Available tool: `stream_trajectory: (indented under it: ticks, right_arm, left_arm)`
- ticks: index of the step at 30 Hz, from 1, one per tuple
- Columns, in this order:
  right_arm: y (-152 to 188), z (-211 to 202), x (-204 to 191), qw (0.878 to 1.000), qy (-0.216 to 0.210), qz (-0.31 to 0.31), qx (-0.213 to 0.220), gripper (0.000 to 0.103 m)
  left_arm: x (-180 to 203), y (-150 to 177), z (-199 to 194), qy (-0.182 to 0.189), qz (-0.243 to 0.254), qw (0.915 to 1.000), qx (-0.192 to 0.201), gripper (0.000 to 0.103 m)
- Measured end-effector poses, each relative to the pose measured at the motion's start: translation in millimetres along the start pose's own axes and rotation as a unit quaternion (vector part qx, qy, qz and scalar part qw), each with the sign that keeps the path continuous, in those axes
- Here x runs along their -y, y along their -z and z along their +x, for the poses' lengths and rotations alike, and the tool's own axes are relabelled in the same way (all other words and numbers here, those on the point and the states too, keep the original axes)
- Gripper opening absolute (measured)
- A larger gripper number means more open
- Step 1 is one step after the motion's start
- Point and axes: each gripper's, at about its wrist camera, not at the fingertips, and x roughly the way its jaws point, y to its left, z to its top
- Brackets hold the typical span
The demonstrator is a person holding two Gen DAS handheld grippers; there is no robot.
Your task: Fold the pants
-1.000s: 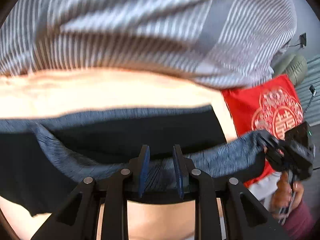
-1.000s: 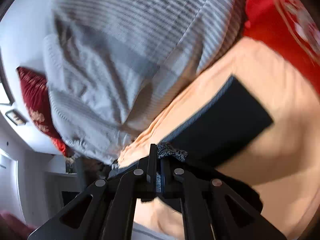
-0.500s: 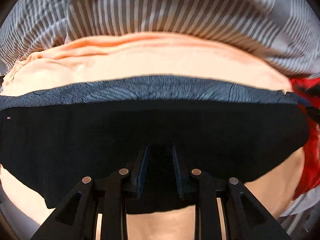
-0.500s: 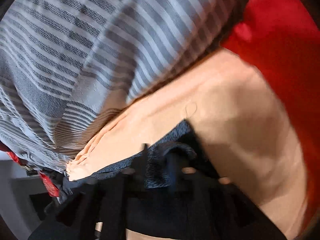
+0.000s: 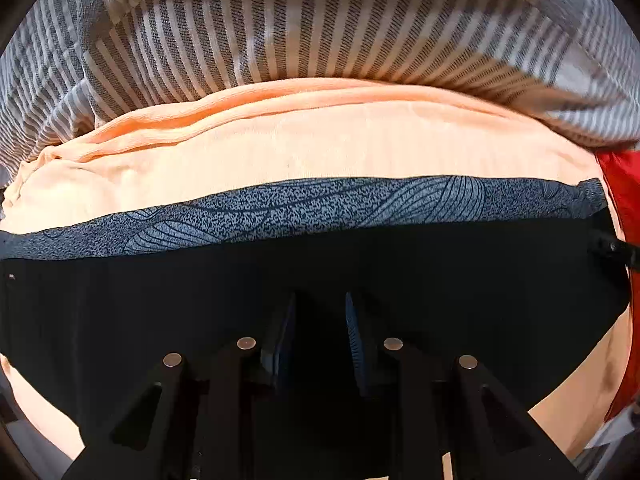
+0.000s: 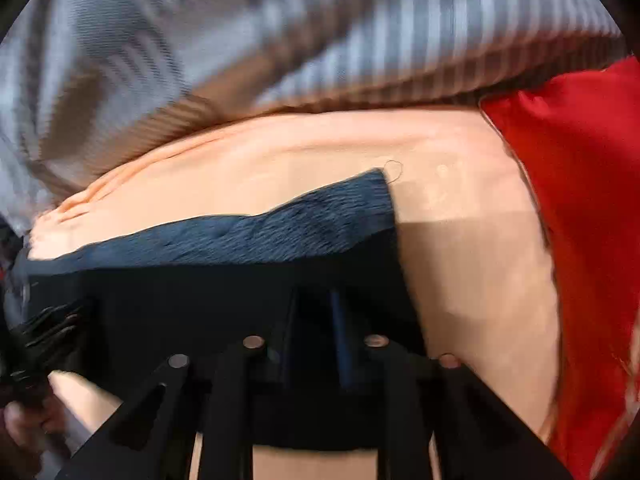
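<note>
Black pants [image 5: 280,280] with a blue-grey patterned waistband [image 5: 320,204] lie flat on a peach sheet [image 5: 300,148]. My left gripper [image 5: 320,308] is open, its fingers apart over the black cloth, holding nothing. In the right wrist view the pants [image 6: 200,296] show their waistband [image 6: 300,224] and right corner. My right gripper [image 6: 314,304] is open with a narrow gap, low over the cloth. The right view is blurred.
A grey striped blanket [image 5: 320,20] is bunched behind the sheet, also in the right view [image 6: 280,32]. A red cushion [image 6: 580,200] lies at the right, its edge showing in the left view [image 5: 624,184]. The other gripper and hand [image 6: 28,360] are at the lower left.
Both grippers let go of the waistband, which was held up a second ago. The pants now lie flat on the sheet and both grippers are low over them.
</note>
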Motion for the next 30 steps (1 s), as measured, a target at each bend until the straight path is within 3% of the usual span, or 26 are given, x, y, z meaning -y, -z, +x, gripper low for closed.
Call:
stream_trajectory:
  ticks: [1,5,6,9,13,15,19,20,22,25,27,30]
  right_arm:
    - [-4.4,-2.1,4.7,1.0,-0.009,0.017,0.023,0.012]
    - [-14.9,-12.4,17.2,0.996,-0.014,0.079,0.029,0.013]
    - [-16.9,-16.5,16.4,0.996,-0.015,0.083,0.029,0.017]
    - [-20.7,-23.0,-4.9,0.998,-0.042,0.045,0.033,0.017]
    - [-25.8,0.2,-36.0,0.996,-0.092,0.003,-0.002,0.019]
    - [-22.8,16.2,-41.1,0.999,-0.052,0.006,-0.015,0.015]
    - [-20.6,15.6,-26.8,0.996,-0.032,0.087,0.007,0.015]
    - [-17.8,9.8,-28.5,0.997,-0.016,0.079,0.002,0.02]
    - [-10.2,0.1,-51.3,0.999,-0.009,0.035,0.0,0.021]
    - [10.1,-5.9,-103.7,0.998,-0.068,-0.007,-0.003,0.022]
    - [22.9,6.6,-140.3,0.994,-0.104,-0.023,-0.023,0.022]
    - [38.9,36.4,-185.6,0.993,-0.101,-0.033,-0.046,0.022]
  left_arm:
    - [-1.9,-1.7,-0.2,0.004,-0.004,1.0,-0.002,0.028]
    - [-11.8,-9.3,-5.6,0.007,-0.018,0.9998,-0.008,0.028]
    - [-14.5,-10.2,-8.0,0.005,-0.023,0.9997,-0.007,0.028]
    - [-22.2,-13.2,-14.0,0.009,-0.033,0.9994,-0.003,0.028]
    - [-31.4,-13.6,-23.7,0.008,-0.033,0.9994,0.003,0.028]
    - [-44.4,-11.7,-33.1,0.003,-0.039,0.9992,0.008,0.028]
    - [-85.2,2.3,-48.7,-0.019,-0.067,0.9975,0.012,0.028]
    - [-101.6,4.8,-50.4,-0.027,-0.074,0.9968,0.01,0.028]
    - [-133.5,13.0,-49.6,-0.045,-0.088,0.9951,0.006,0.028]
    - [-182.2,19.4,-39.2,-0.06,-0.113,0.9918,-0.001,0.028]
    - [-203.9,24.9,-26.3,-0.058,-0.123,0.9907,-0.002,0.028]
    - [-216.5,17.7,-0.3,-0.068,-0.118,0.9907,-0.006,0.028]
